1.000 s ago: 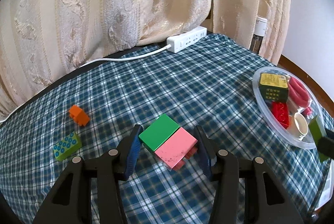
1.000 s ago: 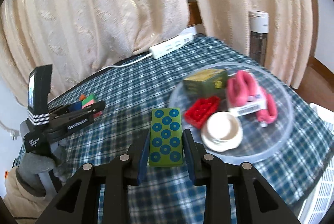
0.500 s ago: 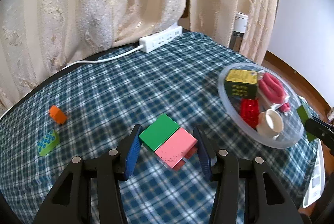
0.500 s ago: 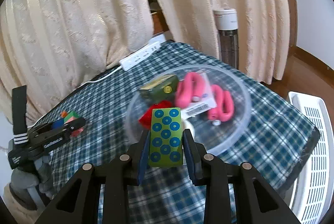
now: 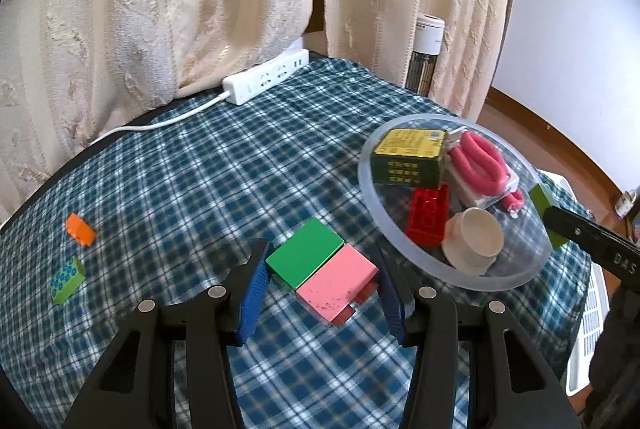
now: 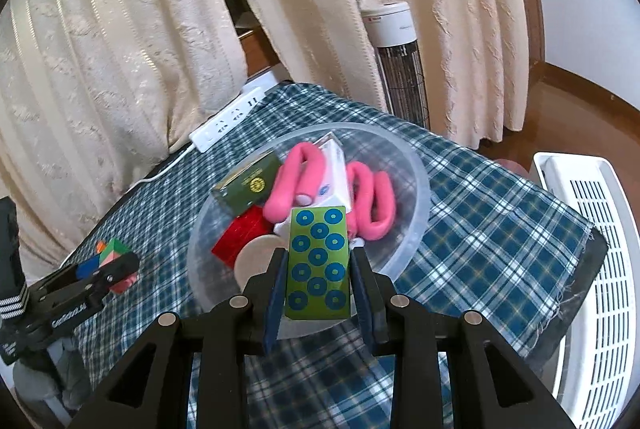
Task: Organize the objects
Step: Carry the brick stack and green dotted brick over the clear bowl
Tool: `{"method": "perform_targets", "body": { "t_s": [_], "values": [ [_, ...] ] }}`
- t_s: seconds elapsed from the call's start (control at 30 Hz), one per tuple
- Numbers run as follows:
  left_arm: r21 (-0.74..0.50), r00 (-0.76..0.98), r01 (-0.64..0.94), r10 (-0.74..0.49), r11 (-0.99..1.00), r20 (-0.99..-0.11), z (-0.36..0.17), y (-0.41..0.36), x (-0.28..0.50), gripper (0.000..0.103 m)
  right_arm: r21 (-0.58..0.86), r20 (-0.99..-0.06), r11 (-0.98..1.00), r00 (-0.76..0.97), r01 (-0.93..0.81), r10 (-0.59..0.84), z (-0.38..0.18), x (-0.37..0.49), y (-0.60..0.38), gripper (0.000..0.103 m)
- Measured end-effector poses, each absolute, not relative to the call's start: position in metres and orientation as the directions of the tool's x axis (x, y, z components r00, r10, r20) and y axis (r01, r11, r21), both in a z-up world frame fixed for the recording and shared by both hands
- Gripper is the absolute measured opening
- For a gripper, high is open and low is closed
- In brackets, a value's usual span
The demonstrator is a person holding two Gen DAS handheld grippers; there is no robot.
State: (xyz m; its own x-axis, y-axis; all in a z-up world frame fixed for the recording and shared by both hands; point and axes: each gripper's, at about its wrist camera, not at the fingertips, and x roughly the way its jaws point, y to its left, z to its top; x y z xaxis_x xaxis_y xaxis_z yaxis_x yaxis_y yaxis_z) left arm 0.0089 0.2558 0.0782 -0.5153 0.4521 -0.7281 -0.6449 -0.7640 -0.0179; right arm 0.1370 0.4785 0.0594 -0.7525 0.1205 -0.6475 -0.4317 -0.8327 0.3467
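Note:
My left gripper (image 5: 322, 271) is shut on a block stack (image 5: 320, 267) with green and pink top faces and red underneath, held above the checked tablecloth just left of the clear round bowl (image 5: 404, 241). In the right wrist view, my right gripper (image 6: 318, 277) is shut on a green brick with blue dots (image 6: 318, 263), held over the near side of the bowl (image 6: 416, 229). The bowl holds a dark green box (image 5: 408, 157), a red brick (image 5: 428, 217), pink looped items (image 5: 480, 161) and a beige round cup (image 5: 474, 241). The left gripper (image 6: 108, 269) shows at that view's left.
An orange block (image 5: 80, 228) and a small green dotted brick (image 5: 67, 279) lie on the cloth at far left. A white power strip (image 5: 266, 81) with its cable sits at the back edge by the curtains. A white slatted appliance (image 6: 592, 269) stands off the table's right side.
Both grippers have moved toward the bowl with their blocks. The bowl has grown larger and shifted toward the centre in both views; the right gripper's brick now hangs over its near side.

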Motion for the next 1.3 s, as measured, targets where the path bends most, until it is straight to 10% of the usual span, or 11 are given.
{"method": "perform_targets", "body": {
  "t_s": [1.3],
  "values": [
    [-0.074, -0.408, -0.733, 0.524, -0.677, -0.748, 0.07, 0.323, 0.012, 0.051, 0.314, -0.637, -0.816, -0.745, -0.486, 0.199, 0.052, 0.105, 0.525, 0.033]
  ]
}}
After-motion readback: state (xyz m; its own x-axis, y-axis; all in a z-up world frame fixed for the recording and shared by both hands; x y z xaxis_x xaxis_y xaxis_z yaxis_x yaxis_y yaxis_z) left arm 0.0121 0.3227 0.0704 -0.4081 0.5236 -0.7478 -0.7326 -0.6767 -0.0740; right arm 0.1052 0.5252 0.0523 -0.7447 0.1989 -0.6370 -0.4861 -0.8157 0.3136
